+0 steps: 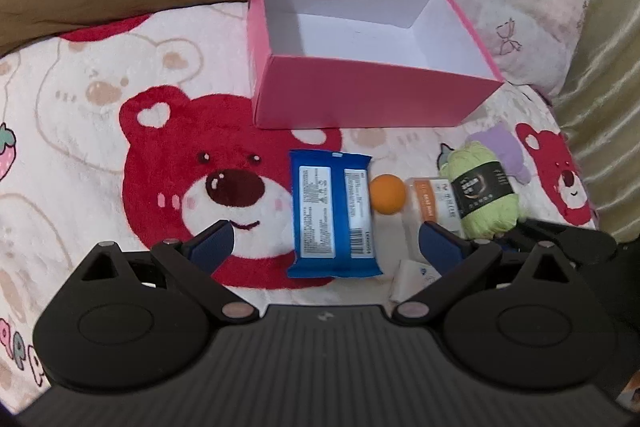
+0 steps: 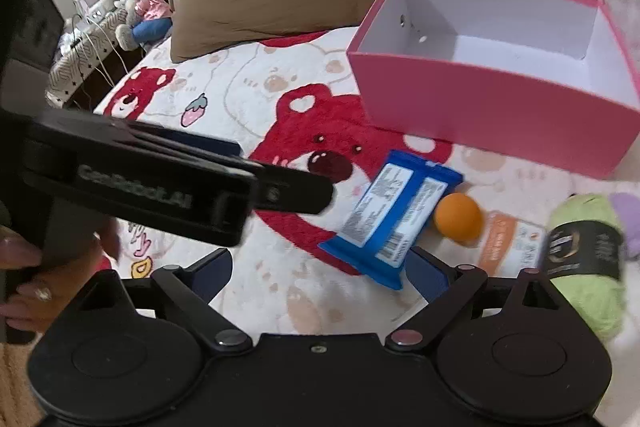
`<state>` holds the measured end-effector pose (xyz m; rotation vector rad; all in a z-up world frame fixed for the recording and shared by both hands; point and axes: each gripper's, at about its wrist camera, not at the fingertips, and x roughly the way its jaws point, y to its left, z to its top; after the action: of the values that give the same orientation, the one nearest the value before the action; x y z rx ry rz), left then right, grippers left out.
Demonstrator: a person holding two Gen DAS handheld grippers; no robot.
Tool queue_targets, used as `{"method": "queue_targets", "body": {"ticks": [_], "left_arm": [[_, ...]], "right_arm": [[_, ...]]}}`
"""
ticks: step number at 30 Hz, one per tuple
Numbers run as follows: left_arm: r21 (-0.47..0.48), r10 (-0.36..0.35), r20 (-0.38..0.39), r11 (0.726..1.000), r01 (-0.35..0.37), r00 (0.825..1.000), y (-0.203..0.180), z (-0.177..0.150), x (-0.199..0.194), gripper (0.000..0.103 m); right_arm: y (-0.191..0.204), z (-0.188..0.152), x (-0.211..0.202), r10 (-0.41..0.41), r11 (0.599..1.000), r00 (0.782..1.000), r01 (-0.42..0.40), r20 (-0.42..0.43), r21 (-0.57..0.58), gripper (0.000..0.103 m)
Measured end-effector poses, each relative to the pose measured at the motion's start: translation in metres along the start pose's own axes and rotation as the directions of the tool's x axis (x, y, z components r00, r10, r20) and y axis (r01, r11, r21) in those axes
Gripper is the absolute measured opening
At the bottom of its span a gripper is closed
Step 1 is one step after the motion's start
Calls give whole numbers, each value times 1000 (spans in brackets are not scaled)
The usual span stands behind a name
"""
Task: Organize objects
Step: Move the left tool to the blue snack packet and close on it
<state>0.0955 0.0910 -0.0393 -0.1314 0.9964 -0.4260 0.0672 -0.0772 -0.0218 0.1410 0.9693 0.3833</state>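
Stock on blanket (image 1: pixel 100 155), near row, L to R: blue packet (image 1: pixel 333 215), orange ball (image 1: pixel 387 194), small carton (image 1: pixel 434 205), green yarn (image 1: pixel 482 193). Pink box (image 1: pixel 360 99) at far side, nothing inside. Left gripper (image 1: pixel 326 245) jaws wide, nothing held, straddling packet. Right gripper (image 2: pixel 320 269) likewise wide, nothing held. We judge step: first pick. Next: we close on packet, lift over box wall.
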Motion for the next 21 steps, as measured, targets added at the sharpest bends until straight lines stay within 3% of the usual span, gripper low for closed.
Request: {"method": "queue_targets", "body": {"ticks": [6, 10, 13, 18, 20, 21], "left_arm": [[1, -34, -16, 999, 34, 999, 4, -6, 16, 96], [19, 18, -50, 1000, -17, 999, 0, -13, 31, 94], [-12, 2, -85, 1000, -3, 996, 2, -14, 42, 85], [-30, 26, -64, 999, -27, 998, 16, -18, 61, 79], [-62, 34, -88, 997, -39, 996, 26, -19, 73, 66], [-71, 39, -102, 996, -46, 994, 29, -20, 78, 65]], "right_arm": [[-6, -10, 23, 3, 999, 1000, -3, 8, 36, 92], [-12, -13, 33, -22, 999, 999, 20, 44, 49, 92], [-19, -14, 38, -31, 997, 998, 27, 60, 68, 92], [-22, -17, 47, -46, 998, 997, 42, 65, 55, 86], [-20, -18, 49, -53, 998, 996, 51, 71, 38, 82], [-20, -18, 50, -58, 998, 996, 56, 74, 30, 80]]}}
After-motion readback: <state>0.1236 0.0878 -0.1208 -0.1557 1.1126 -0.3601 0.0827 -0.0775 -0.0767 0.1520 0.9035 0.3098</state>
